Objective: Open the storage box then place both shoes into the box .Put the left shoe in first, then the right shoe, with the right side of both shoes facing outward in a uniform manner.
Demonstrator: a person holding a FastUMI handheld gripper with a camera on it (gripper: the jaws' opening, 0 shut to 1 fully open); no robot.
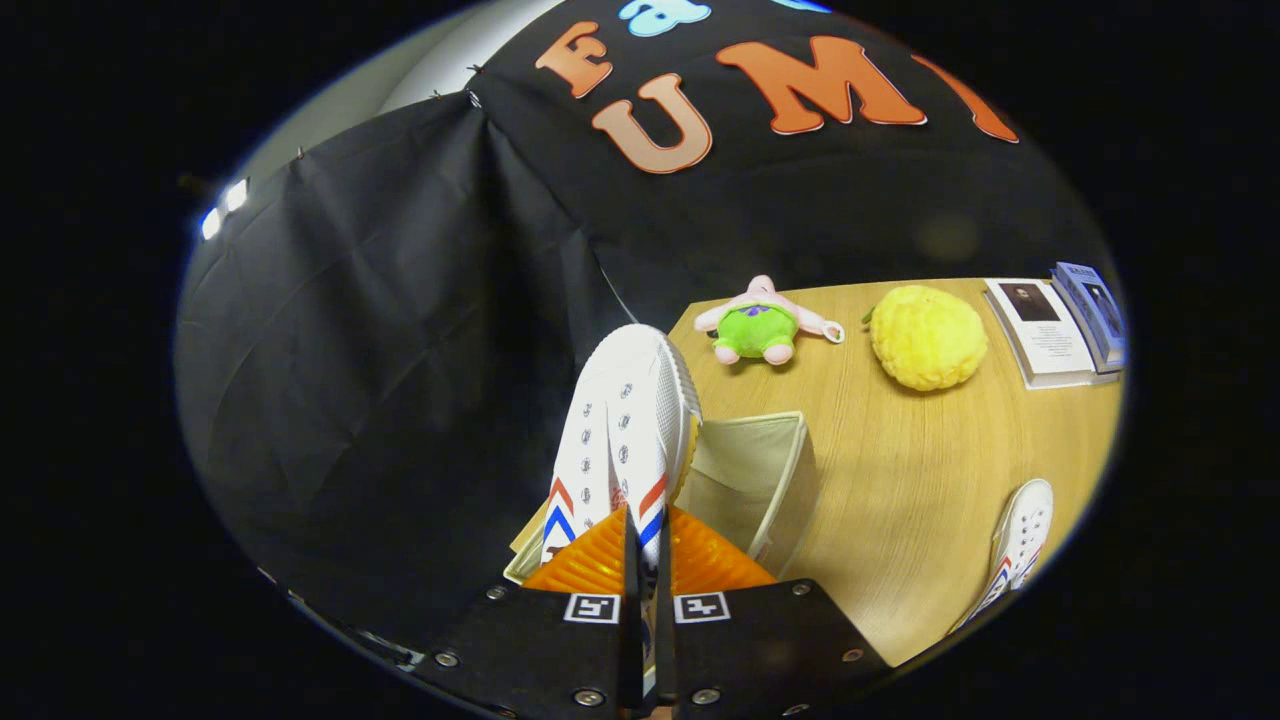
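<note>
A white canvas shoe (pixel 625 430) with red and blue stripes sticks out ahead of my gripper (pixel 647 545), toe pointing away. Both fingers press on its heel end, so the gripper is shut on it. The shoe hangs over the open cream fabric storage box (pixel 760 480), which stands at the near left corner of the wooden table (pixel 900 480). The shoe and my fingers hide much of the box's inside. A second matching white shoe (pixel 1015 560) lies on the table to the right of the fingers.
At the far side of the table lie a pink and green plush toy (pixel 762 325), a yellow bumpy ball-like toy (pixel 927 337) and some books (pixel 1065 325). The booth's black cloth wall hangs behind and left of the table.
</note>
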